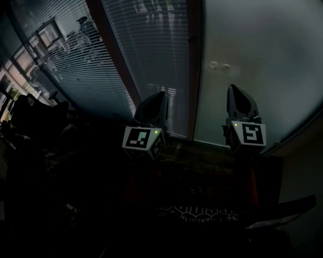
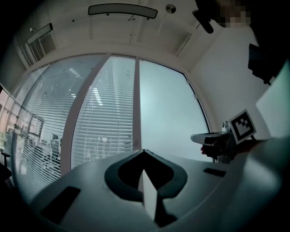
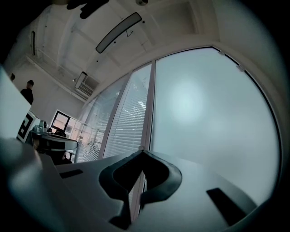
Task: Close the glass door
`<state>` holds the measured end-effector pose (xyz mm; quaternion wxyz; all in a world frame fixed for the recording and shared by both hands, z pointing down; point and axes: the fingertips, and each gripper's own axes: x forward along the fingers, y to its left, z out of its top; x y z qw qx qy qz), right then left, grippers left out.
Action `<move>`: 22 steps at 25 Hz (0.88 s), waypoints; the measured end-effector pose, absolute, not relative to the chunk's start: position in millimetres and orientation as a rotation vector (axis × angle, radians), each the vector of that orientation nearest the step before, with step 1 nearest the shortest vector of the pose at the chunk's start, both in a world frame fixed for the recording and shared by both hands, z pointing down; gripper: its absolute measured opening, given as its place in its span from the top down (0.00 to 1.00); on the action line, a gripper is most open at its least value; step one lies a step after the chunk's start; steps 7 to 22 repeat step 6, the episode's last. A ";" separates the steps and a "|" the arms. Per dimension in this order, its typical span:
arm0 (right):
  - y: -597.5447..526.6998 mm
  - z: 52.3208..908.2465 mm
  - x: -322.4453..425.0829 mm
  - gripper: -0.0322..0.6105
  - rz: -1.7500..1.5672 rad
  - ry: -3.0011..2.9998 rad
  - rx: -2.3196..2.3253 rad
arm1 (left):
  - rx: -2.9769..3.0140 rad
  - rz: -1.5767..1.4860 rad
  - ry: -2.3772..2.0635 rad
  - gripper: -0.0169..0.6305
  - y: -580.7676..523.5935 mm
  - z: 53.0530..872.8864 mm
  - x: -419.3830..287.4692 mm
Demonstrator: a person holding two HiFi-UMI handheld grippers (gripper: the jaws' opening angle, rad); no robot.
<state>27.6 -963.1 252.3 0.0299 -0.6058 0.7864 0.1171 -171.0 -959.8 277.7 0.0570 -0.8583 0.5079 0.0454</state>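
The frosted glass door (image 1: 262, 60) fills the right of the head view and carries two small round fittings (image 1: 219, 66). A dark upright frame (image 1: 194, 75) separates it from a glass pane with blinds (image 1: 151, 45). My left gripper (image 1: 160, 95) is shut, holds nothing, and points at the blinds pane just left of the frame. My right gripper (image 1: 235, 89) is also shut and empty, aimed at the frosted door below the fittings. The left gripper view shows the shut tip (image 2: 144, 152) before the frame (image 2: 136, 104). In the right gripper view the tip (image 3: 142, 149) faces the frosted pane (image 3: 213, 118). I cannot tell whether either tip touches the glass.
Dark furniture (image 1: 35, 126) crowds the left of the head view. A patterned mat (image 1: 197, 214) lies on the floor below the grippers. A person (image 3: 28, 90) stands far off at the left of the right gripper view. A long ceiling lamp (image 2: 122, 10) hangs overhead.
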 end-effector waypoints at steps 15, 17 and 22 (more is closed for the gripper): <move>-958.1 255.7 26.6 0.95 0.345 2.428 -1.872 | -2.608 0.152 1.549 0.97 -953.9 280.0 -173.7; -958.1 255.7 26.6 0.95 0.345 2.428 -1.872 | -2.608 0.152 1.549 0.97 -953.9 280.0 -173.7; -958.1 255.7 26.6 0.95 0.345 2.428 -1.872 | -2.608 0.152 1.549 0.97 -953.9 280.0 -173.7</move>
